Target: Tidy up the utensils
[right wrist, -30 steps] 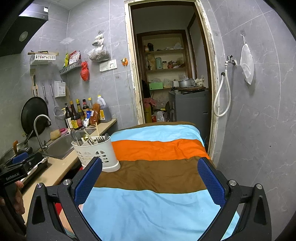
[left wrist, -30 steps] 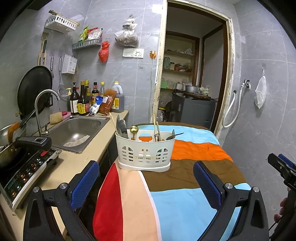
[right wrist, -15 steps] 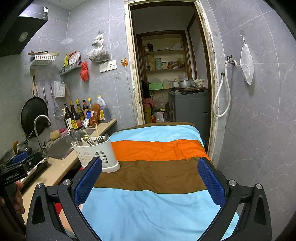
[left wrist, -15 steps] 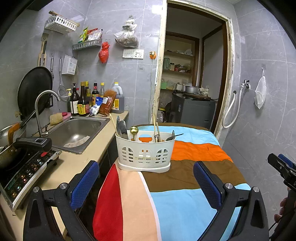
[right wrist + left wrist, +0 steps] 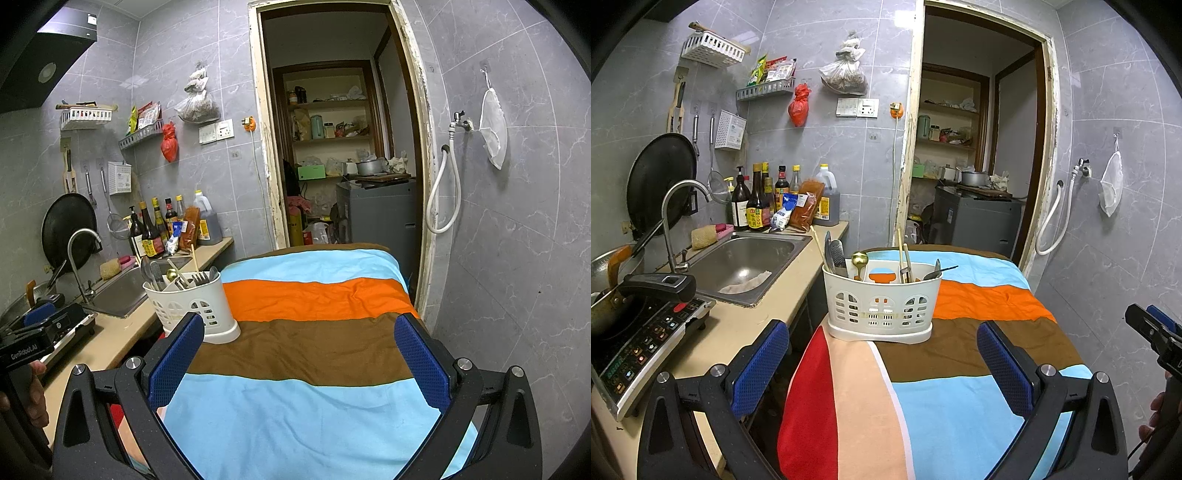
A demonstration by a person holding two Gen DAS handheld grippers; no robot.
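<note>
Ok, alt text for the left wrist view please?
The open left gripper faces a white utensil caddy holding spoons and chopsticks, on a striped cloth. A sink and induction cooker lie left.

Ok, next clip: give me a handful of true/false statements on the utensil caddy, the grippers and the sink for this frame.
1. The white utensil caddy stands on the striped cloth. True.
2. The left gripper is shut on a spoon. False: its jaws stand wide apart with nothing between them.
3. A gold spoon stands in the caddy. True.
4. The right gripper holds the caddy. False: it is open and empty, with the caddy off to its left.
5. The sink is full of plates. False: only a pale cloth-like thing lies in it.
6. The caddy stands upright. True.
</note>
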